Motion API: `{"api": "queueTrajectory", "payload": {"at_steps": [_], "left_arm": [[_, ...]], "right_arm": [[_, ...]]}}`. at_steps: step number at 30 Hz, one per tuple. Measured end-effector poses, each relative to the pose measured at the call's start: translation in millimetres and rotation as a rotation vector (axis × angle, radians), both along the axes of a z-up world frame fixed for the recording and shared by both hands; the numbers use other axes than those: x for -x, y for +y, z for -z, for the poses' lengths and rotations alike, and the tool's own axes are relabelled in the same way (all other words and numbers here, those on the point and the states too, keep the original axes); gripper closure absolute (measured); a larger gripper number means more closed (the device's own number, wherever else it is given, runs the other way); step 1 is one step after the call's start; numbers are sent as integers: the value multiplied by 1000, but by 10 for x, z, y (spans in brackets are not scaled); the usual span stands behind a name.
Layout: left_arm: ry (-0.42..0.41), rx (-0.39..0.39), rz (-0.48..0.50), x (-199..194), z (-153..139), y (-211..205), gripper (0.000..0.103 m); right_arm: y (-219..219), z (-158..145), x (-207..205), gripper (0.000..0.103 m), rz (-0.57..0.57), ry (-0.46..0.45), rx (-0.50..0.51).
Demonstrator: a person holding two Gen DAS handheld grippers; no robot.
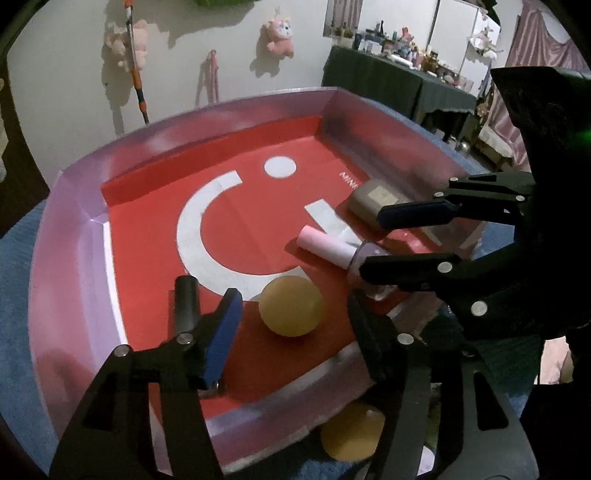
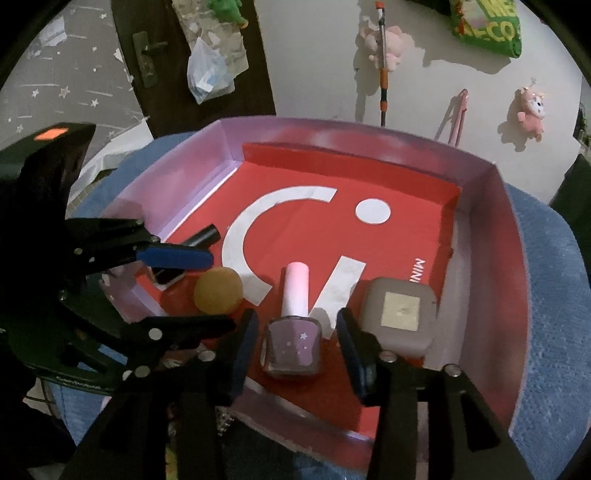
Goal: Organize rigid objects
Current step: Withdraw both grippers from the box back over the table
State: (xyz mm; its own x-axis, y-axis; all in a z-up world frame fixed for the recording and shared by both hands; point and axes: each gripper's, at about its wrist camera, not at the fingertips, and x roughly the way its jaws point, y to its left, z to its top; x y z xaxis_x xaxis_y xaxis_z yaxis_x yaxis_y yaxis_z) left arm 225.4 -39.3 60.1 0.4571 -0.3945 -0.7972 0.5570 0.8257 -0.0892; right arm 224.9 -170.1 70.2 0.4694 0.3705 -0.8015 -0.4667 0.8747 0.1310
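**Both grippers spread wide over the red-lined tray**

We see a shallow tray with pale lilac walls and a red floor marked with a white arc and dot, sitting on a blue textured cloth.

Our right gripper hangs at the tray's near edge with its jaws spread well apart. Between them lies the purple nail polish bottle, its pink cap pointing away toward the tray's middle. Neither finger appears to touch the glass (a strip of red floor shows on each side), so we hold nothing there. Just beside the bottle, toward the tray's right wall, rests the beige square compact, flat, with a gold square on its lid.

Our left gripper is likewise wide open and grips nothing. Between and just ahead of its fingers sits the yellow round sponge on the red floor. A black cylinder lies just outside its blue-padded finger, near the tray's left wall; we cannot tell whether they touch.

In the left wrist view a second yellow round shape shows beyond the tray's near wall, partly hidden by the gripper frame. Plush toys hang on the white wall behind.
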Motion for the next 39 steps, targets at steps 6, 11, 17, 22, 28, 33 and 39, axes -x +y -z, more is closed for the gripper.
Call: {"api": "queueTrajectory", "payload": {"at_steps": [6, 11, 17, 22, 28, 33, 39], "left_arm": [[-92, 53, -61, 274, -301, 104, 32], [-190, 119, -137, 621, -580, 227, 22], [-310, 169, -232, 1122, -792, 336, 7], [-361, 182, -293, 1528, -818, 403, 7], [-396, 165, -362, 1886, -634, 416, 7], [-359, 152, -356, 2004, -404, 364, 7], [-277, 118, -362, 2022, -83, 327, 7]], "right_arm": [[-126, -268, 172, 36, 38, -52, -41], [-226, -592, 493, 21, 73, -144, -62], [-261, -923, 1056, 2, 108, -285, -64], [-274, -1034, 1505, 0, 140, -385, -61], [-307, -917, 1979, 0, 201, -451, -84], [-290, -674, 2271, 0, 224, -483, -63], [-256, -292, 2294, 0, 232, -422, -48]]}}
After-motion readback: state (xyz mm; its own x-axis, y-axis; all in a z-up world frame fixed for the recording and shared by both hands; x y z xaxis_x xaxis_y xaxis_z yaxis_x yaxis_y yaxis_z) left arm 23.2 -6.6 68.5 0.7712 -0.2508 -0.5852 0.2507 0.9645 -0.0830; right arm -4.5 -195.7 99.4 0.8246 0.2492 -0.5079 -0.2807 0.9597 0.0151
